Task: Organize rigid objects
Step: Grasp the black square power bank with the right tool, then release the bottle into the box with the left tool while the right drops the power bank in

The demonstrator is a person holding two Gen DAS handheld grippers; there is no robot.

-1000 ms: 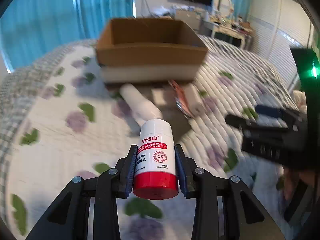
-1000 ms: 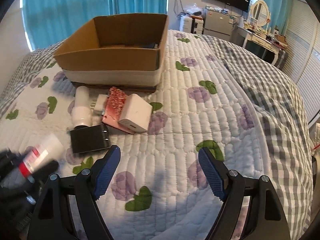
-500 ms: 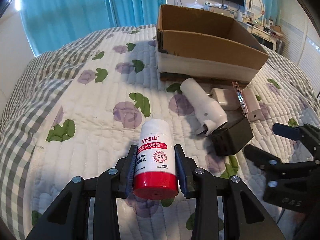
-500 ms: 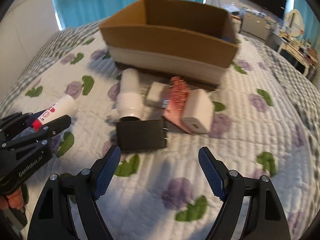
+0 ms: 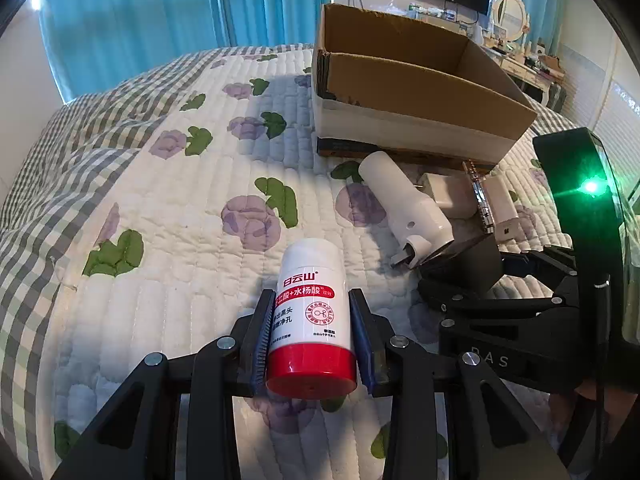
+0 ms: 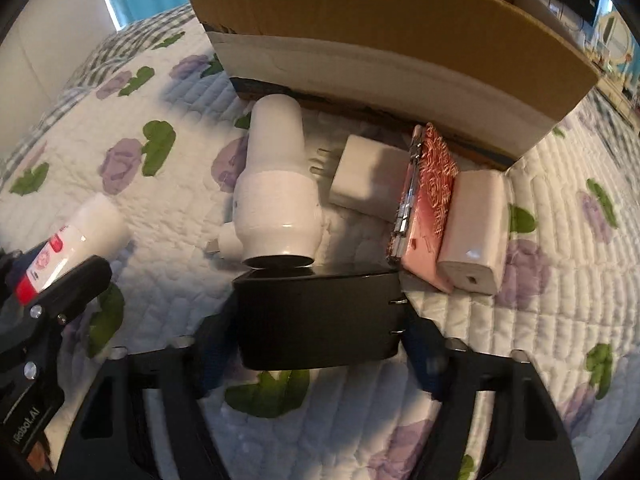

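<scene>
Left gripper [image 5: 312,344] clamped on red-capped white bottle [image 5: 312,320], held over the quilt [image 5: 168,272], well short of the cardboard box [image 5: 412,92]. Right gripper [image 6: 320,344] has jaws straddling black adapter [image 6: 320,320], which lies in front of the box; jaws have just been closing, but pad contact is blurred, cannot tell if gripped. White cylinder [image 6: 276,184], white charger [image 6: 368,180], pink comb case [image 6: 424,208], white block [image 6: 476,224] sit between adapter and box. Box inside mostly hidden by its near wall
</scene>
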